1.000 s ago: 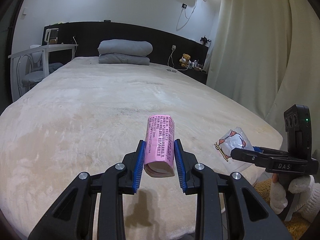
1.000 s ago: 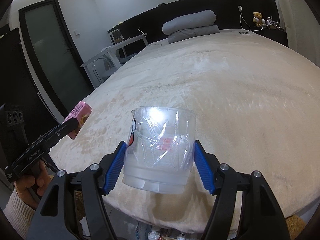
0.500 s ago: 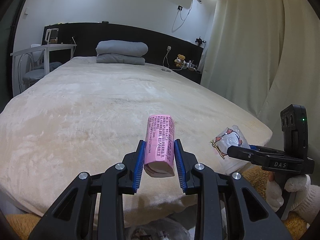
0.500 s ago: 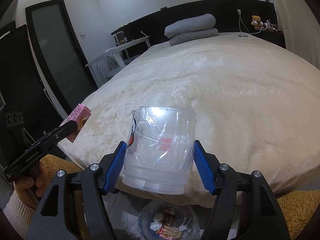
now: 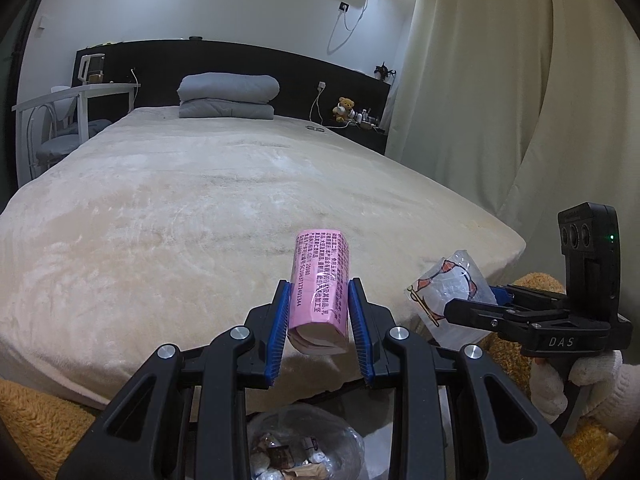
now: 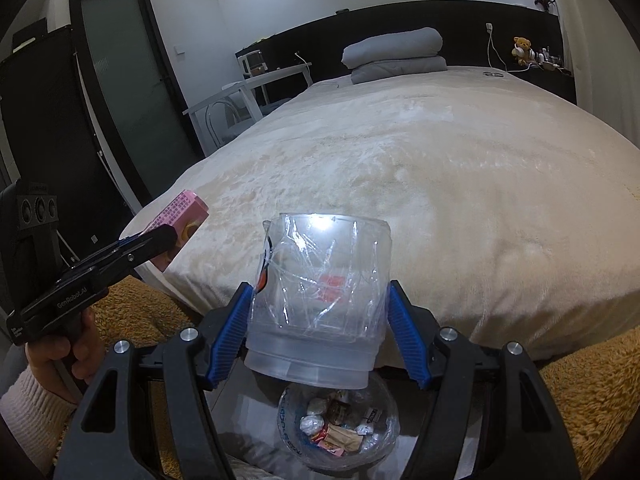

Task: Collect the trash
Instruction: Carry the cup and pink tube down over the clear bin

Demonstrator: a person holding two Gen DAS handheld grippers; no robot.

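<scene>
A pink packet (image 5: 320,280), printed with dark text, sits upright between the blue pads of the left gripper (image 5: 319,330), which is clamped on its lower half. The packet hangs in the air past the foot edge of the bed (image 5: 200,216). At 6 o'clock from it, low in the left wrist view, is a clear-lined trash bin (image 5: 304,444) holding scraps of wrapper and paper.

A crinkled clear plastic cup (image 6: 320,292) is pinched between the right gripper (image 6: 320,336) pads, its wider rim end toward the camera. At 6 o'clock below the cup, in the right wrist view, the trash bin (image 6: 288,420) stands on the floor with its mouth open upward. Whether the cup carries anything inside is hard to tell through the creased film; a red mark shows on its wall.

From the right wrist view the left gripper (image 6: 160,236) appears at 9 o'clock with the pink packet (image 6: 180,220); from the left wrist view the right gripper (image 5: 476,308) appears at 3 o'clock, holding the plastic cup (image 5: 452,288).

A tan shaggy rug (image 6: 580,384) lies around the foot of the bed. Folded grey bedding (image 5: 226,96) rests at the far end, at 12 o'clock, against a black headboard (image 5: 240,60).
</scene>
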